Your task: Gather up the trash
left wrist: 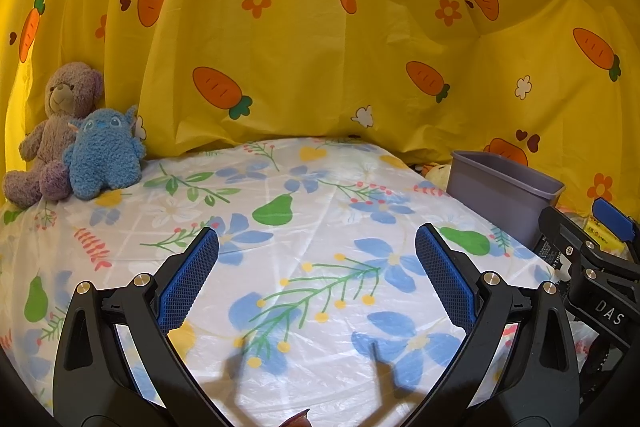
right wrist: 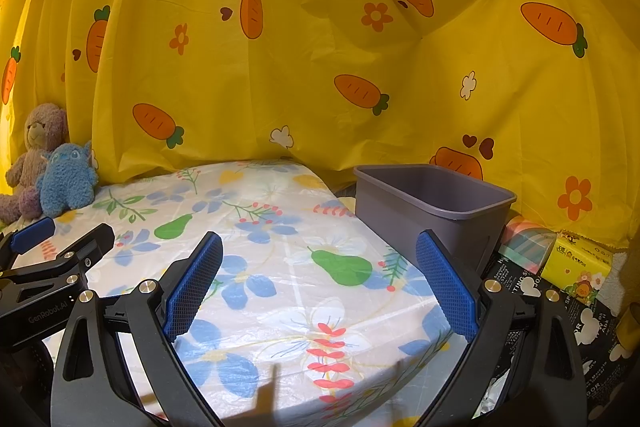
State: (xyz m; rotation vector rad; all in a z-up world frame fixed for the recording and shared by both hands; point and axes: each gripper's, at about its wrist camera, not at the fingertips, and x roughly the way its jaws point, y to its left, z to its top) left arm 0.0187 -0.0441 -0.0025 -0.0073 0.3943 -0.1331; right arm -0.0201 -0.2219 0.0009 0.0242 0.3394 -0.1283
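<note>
Bin: grey plastic bin, centre-right of right wrist view, mid-right edge of left wrist view. Stands upright just past the right edge of the desk, nothing seen inside from this angle.
Trash: none clearly seen on the desk top. Yellow tissue pack lies lower right of the bin, on dark printed sheet w/ white lettering.
Right tool: right tool at bottom centre, blue pads spread wide, holding nothing, above the desk's right front part; bin just beyond its right finger.
Left tool: left tool at bottom centre, also spread wide, nothing between pads, over desk middle.
Desk: desk covered in glossy white sheet w/ blue flowers, green pears.
Toys: brown teddy bear and blue plush toy sit touching at far left corner, upper left of frame.
Backdrop: yellow carrot-print curtain fills top half, both views.
</note>
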